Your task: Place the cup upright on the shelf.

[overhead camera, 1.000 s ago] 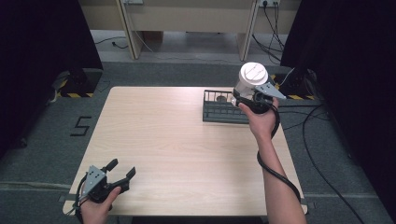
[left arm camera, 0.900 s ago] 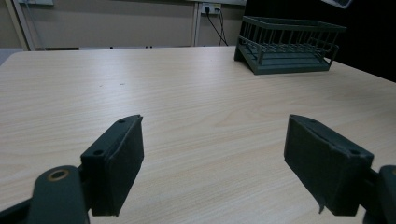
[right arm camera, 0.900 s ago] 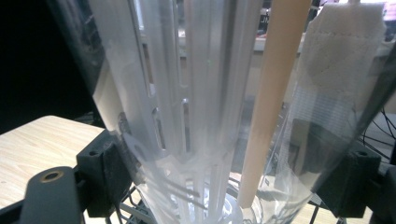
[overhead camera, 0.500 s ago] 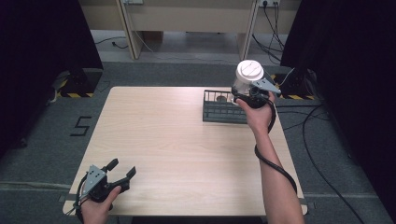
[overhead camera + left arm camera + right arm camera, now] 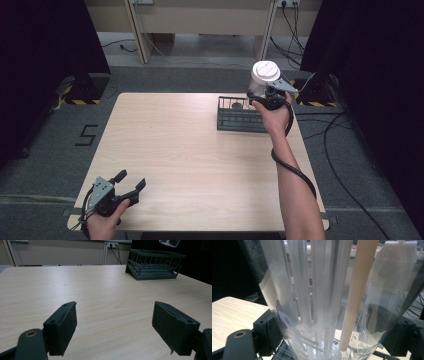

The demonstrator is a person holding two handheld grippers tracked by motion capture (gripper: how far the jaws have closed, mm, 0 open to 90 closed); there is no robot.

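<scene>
My right gripper (image 5: 261, 95) is shut on a clear plastic tumbler with a white lid (image 5: 265, 72), held up above the right end of a dark wire rack (image 5: 235, 120) at the table's far right. In the right gripper view the tumbler's clear wall (image 5: 317, 302) sits between the black pads (image 5: 272, 332), with a white slotted insert and a pale straw (image 5: 357, 295) inside. At the table's near left corner my left gripper (image 5: 131, 180) stands open just above the wood. The left gripper view has nothing between its spread pads (image 5: 62, 325), and the rack (image 5: 155, 265) stands far ahead.
The light wooden table (image 5: 190, 155) has wide bare wood between the two grippers. A small object lies inside the rack (image 5: 237, 106). Cables (image 5: 345, 150) trail on the grey floor to the right, and dark curtains flank both sides.
The right gripper has lifted the tumbler slightly higher above the rack. The left gripper has stayed open in place.
</scene>
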